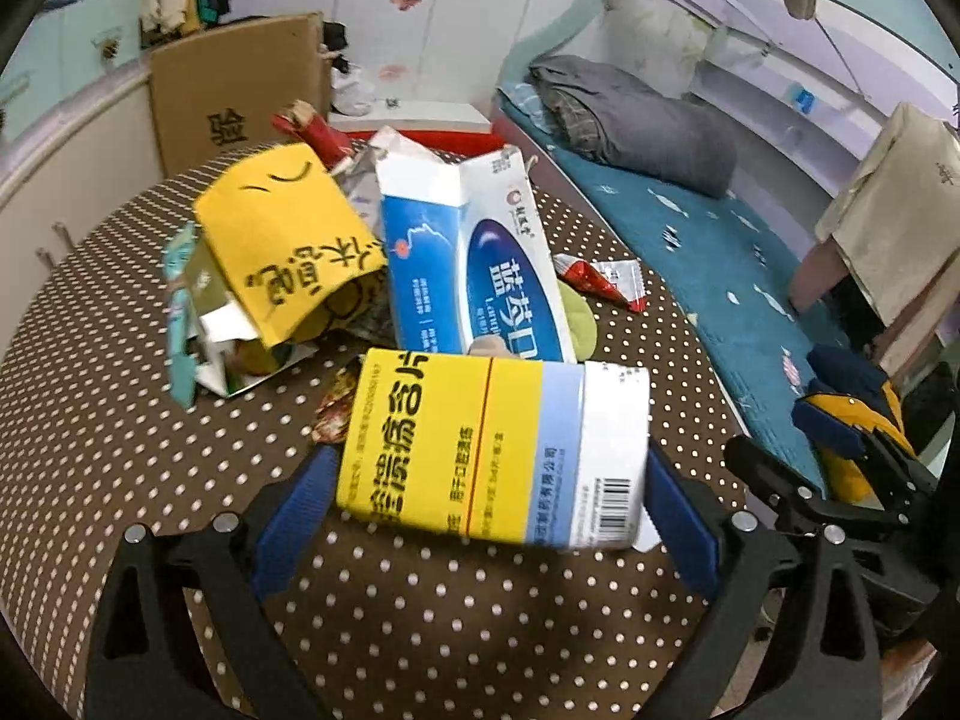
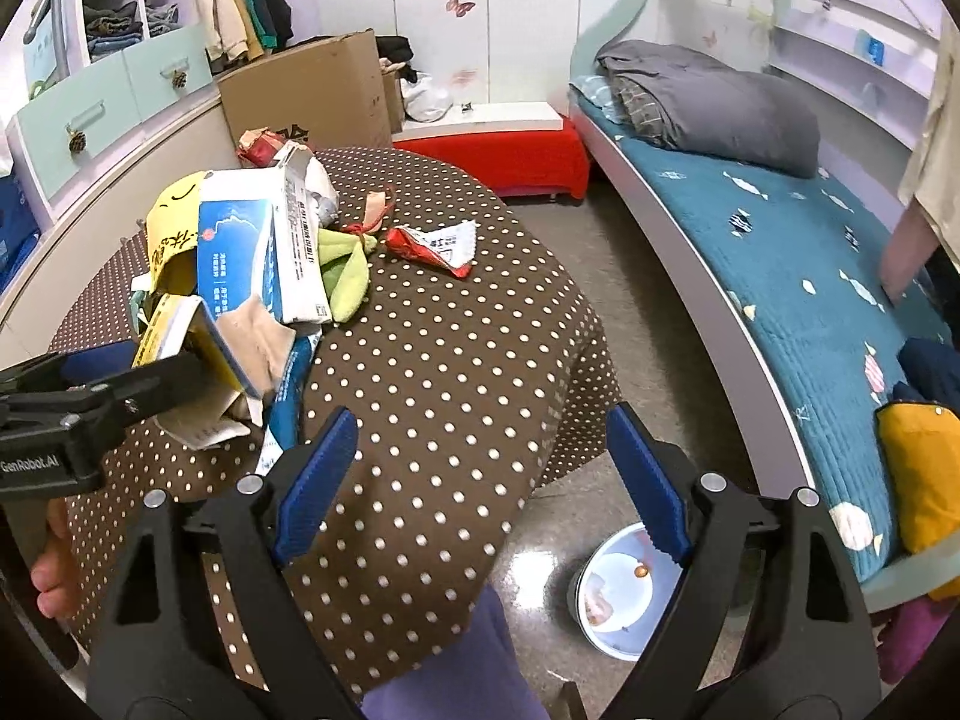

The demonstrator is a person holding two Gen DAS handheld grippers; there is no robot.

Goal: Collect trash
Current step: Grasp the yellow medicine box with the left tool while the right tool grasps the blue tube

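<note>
Left wrist view: left gripper (image 1: pixel 489 474) jaws pinch a yellow medicine box (image 1: pixel 492 450), long axis crosswise, above the dotted surface (image 1: pixel 420 618). Right gripper (image 2: pixel 480 486) jaws spread, empty; the red wrapper (image 2: pixel 429 246) lies far ahead, nearer it.

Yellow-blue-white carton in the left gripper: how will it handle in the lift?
The yellow, blue and white cardboard carton probably crushes under hard squeeze: thin card, open end visible from the right wrist. Likely light. Left gripper spans its width, so slipping seems unlikely.

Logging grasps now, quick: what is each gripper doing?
Left gripper: closed on the yellow, blue and white box.
Right gripper: open, holding nothing.
</note>
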